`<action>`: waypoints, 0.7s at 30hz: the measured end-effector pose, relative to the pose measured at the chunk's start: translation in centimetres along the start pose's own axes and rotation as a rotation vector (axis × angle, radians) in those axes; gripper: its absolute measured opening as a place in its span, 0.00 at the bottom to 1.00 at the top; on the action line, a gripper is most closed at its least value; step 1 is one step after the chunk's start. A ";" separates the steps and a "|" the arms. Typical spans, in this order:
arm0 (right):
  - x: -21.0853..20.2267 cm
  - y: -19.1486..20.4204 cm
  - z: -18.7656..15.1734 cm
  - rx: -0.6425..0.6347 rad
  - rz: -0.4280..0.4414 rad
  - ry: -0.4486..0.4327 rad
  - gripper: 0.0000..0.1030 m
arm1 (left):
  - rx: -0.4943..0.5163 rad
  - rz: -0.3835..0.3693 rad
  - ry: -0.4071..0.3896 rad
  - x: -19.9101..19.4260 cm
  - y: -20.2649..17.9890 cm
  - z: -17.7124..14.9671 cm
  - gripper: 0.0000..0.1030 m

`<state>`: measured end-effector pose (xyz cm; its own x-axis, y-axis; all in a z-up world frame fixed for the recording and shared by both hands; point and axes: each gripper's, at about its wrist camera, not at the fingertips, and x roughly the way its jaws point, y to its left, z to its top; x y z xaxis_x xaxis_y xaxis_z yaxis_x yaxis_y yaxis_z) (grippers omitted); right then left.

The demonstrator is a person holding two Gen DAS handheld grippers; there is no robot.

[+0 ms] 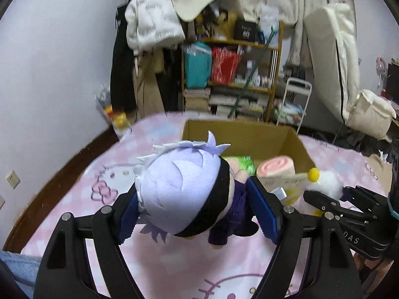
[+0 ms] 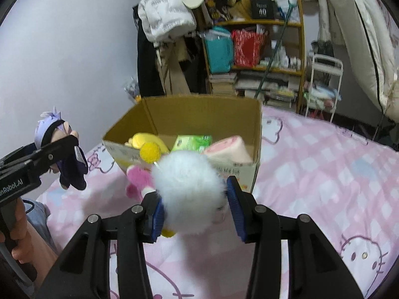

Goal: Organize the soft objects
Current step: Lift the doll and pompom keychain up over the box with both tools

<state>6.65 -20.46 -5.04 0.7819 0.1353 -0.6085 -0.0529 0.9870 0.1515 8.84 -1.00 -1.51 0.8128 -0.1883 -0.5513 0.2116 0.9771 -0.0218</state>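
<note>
Left gripper clamps doll, right gripper clamps fluffy toy; both held near box. Risk: toys snag near rim, drop onto bed.

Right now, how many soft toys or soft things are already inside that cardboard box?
3 that show: a yellow plush at the left, a green packet in the middle, and a pink rolled cushion at the right of the cardboard box. Others may lie hidden beneath.
</note>
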 end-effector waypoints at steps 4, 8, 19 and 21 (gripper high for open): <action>-1.3 0.4 0.7 -0.030 -0.017 -0.067 0.46 | 0.016 0.007 -0.071 -1.2 -0.2 0.8 0.77; -3.3 0.7 1.8 -0.046 -0.045 -0.176 0.46 | 0.035 0.012 -0.117 -1.8 -0.6 1.4 0.77; -4.8 0.1 6.1 -0.045 -0.058 -0.291 0.47 | 0.072 -0.010 -0.177 -3.5 -1.6 5.1 0.77; -4.8 0.1 6.9 -0.055 -0.063 -0.304 0.47 | 0.086 0.000 -0.200 -3.7 -2.0 5.8 0.77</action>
<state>7.19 -21.58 3.24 0.9343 0.0495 -0.3530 -0.0250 0.9970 0.0735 8.57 -2.82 5.41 0.9027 -0.2122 -0.3742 0.2497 0.9668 0.0542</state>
